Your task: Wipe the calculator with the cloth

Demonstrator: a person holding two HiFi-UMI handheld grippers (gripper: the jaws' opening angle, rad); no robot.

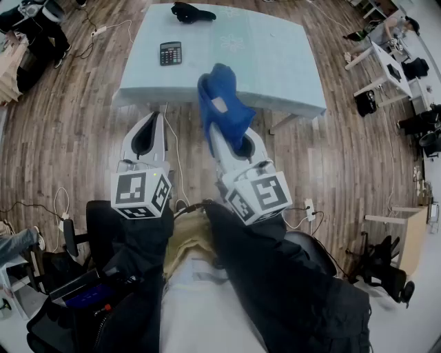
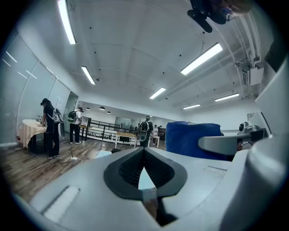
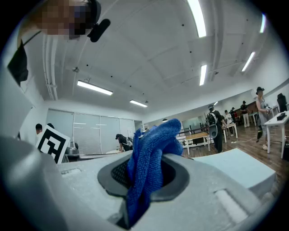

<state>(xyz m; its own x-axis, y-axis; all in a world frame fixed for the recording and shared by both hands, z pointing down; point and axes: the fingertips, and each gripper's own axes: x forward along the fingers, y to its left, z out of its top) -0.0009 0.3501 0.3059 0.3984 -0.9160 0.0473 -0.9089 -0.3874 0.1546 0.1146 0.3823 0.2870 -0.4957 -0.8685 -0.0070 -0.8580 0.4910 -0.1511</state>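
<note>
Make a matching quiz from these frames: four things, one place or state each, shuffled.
Things:
1 calculator
2 cloth
3 left gripper
4 black object

Place or state:
A jaws together, nothing between them
B at the far edge of the table
C keys up on the table's left part
D clamped in the right gripper

Pairs: 1-C, 2-D, 3-A, 4-B

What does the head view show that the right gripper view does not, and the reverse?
Only the head view: the calculator on the table, and a black object at its far edge. Only the right gripper view: the ceiling lights. Both: the cloth clamped in the right gripper, and the table.
</note>
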